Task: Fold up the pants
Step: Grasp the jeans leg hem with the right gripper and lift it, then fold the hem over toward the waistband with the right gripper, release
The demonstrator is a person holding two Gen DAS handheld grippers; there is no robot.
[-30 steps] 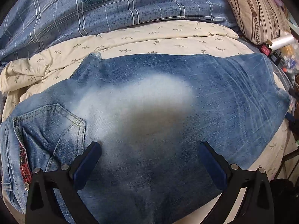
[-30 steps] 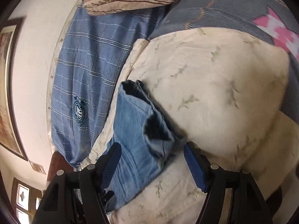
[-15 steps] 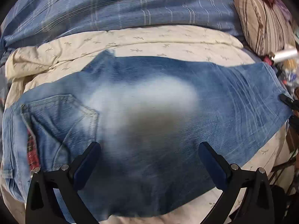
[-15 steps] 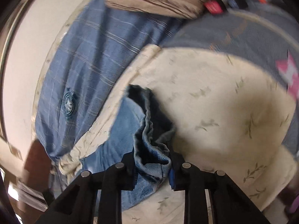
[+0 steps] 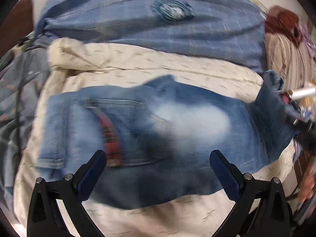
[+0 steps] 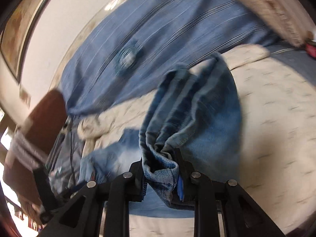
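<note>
Blue jeans (image 5: 177, 130) lie across a cream leaf-print blanket (image 5: 138, 69), waist and back pocket to the left, legs to the right. My left gripper (image 5: 158, 171) is open and empty, hovering over the near edge of the jeans. My right gripper (image 6: 161, 169) is shut on the bunched hem end of the jeans (image 6: 189, 114) and holds it lifted above the blanket. In the left wrist view that lifted end (image 5: 274, 90) rises at the far right, with the right gripper partly visible there.
A blue plaid sheet with a round logo (image 5: 171, 11) covers the bed behind the blanket. A striped pillow (image 5: 290, 59) lies at the right with small clutter beside it. A brown headboard piece (image 6: 47, 116) and a wall stand at the left.
My right gripper closed on the hem end of the jeans and lifted it up and leftward. My left gripper stayed open and drew back, so more of the bed shows.
</note>
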